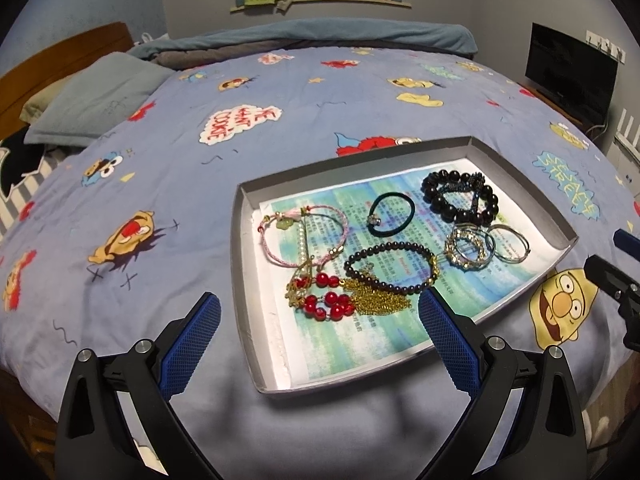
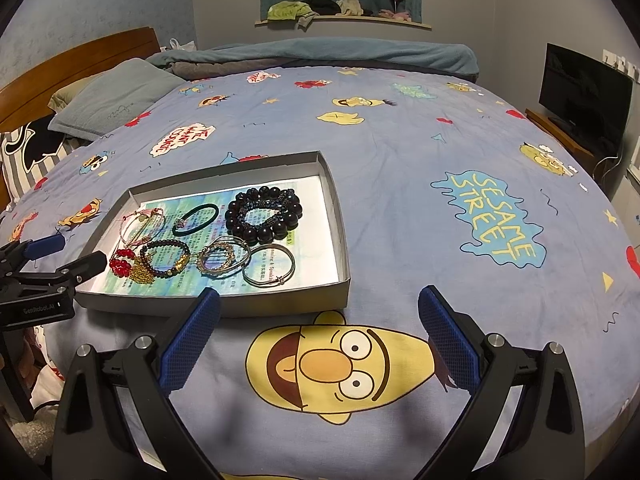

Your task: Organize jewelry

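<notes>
Both tools hovered spread wide and empty: the left tool (image 1: 320,320) over the near edge of the tray (image 1: 240,248), the right tool (image 2: 320,316) above the bed (image 2: 400,168) just beside it. All the jewelry lay inside the tray on printed paper. The red beads (image 1: 330,300) with their gold chain looked light, limp and prone to snag; best pinched at a bead. The black bracelet (image 1: 460,196) seemed chunkier and firmer, an easier hold across its ring.
</notes>
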{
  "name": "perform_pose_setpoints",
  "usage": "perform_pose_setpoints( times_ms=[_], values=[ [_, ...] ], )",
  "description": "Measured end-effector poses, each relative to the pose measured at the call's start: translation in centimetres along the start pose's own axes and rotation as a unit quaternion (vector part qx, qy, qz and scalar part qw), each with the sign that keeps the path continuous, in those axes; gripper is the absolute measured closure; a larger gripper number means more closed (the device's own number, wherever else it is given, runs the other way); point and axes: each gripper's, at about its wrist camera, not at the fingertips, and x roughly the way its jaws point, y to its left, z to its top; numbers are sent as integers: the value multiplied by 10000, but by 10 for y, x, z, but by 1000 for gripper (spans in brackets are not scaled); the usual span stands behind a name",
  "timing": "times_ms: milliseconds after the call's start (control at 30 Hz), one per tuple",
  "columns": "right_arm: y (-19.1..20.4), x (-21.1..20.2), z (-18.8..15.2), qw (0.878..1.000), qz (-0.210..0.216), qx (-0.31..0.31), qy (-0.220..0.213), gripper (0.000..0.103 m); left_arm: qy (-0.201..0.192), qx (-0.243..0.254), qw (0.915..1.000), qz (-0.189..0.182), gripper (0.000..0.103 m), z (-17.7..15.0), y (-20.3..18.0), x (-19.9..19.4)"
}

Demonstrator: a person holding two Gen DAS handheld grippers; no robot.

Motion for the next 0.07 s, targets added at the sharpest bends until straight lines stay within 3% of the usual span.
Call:
perform_pose_setpoints(
  times_ms=[67],
  values=[
    [0, 0, 0, 10000, 8, 3, 3, 5, 45, 39, 10000, 11, 5, -1, -2, 2]
  ],
)
